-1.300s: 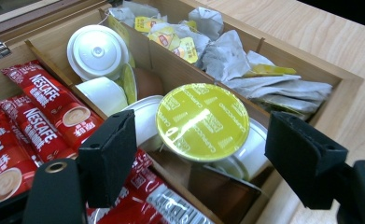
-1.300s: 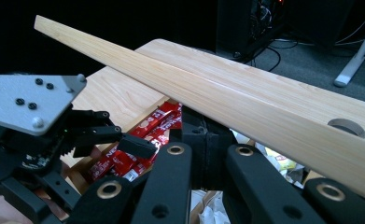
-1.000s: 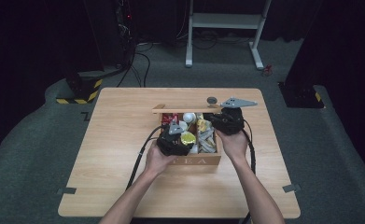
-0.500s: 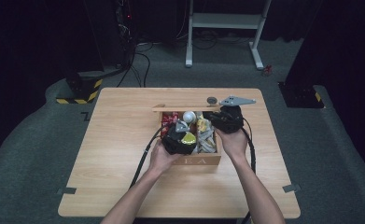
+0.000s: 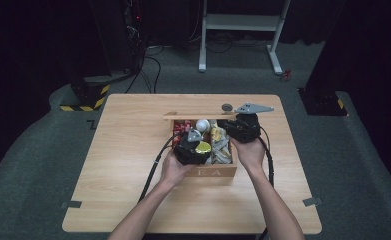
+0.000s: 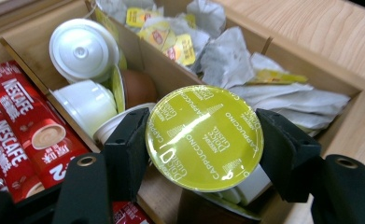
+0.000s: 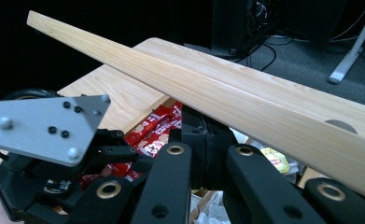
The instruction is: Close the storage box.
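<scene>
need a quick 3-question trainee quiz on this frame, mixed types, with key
1. True or false: the left gripper has its jaws shut on a red sachet.
2. What does the right gripper hold? A) the wooden lid B) a tea bag C) a white capsule
3. Fill in: the foil of the yellow-green capsule reads "____".
Key: 1 false, the jaws pinch the yellow-green capsule. 2 A. 3 Cappuccino.
</scene>
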A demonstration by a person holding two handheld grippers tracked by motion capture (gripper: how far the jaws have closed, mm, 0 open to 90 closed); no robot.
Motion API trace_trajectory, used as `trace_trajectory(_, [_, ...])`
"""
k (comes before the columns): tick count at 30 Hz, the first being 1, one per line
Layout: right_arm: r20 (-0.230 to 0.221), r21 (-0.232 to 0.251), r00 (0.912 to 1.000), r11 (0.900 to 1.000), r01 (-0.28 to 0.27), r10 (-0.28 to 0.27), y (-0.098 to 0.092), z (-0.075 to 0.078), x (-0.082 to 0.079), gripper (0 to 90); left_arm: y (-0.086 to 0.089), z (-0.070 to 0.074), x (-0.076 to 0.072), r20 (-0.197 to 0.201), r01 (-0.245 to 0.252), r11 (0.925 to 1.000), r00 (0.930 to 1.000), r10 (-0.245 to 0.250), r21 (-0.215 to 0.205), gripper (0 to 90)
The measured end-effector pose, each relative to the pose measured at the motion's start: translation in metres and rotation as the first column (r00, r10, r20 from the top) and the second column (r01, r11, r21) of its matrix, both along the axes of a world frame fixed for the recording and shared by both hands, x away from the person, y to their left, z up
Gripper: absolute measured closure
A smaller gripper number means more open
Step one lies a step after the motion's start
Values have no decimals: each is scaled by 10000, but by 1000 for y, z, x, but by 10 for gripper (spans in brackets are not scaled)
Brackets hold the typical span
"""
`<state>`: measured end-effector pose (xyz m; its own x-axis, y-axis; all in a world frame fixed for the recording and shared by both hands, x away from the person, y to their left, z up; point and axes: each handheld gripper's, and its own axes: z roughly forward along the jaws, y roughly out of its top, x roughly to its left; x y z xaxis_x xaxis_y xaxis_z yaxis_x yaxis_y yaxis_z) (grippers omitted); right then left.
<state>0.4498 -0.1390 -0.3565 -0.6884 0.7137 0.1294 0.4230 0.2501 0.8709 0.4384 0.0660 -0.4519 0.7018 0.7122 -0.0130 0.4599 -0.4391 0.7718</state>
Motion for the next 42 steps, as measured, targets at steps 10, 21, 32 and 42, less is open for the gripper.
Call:
trace_trajectory(10, [17,67,10000,10000,-27,27,0,0,0,890,9,11,-8,208,218,9987,9996,-209,-454,382])
trace_trajectory(21, [16,114,10000,9999,-29,29,1,-1,1,898,22,15,-11,49,265,9970,9996,-263,-721,383])
trace_trajectory(32, [21,128,10000,9999,-54,54,1,-1,1,899,41,20,-17,85,-2,9951,10000,10,-992,383])
trace_trajectory(42, [23,104,10000,9999,-51,50,4,-3,1,899,58,25,-23,138,-54,9943,9999,69,-1061,383])
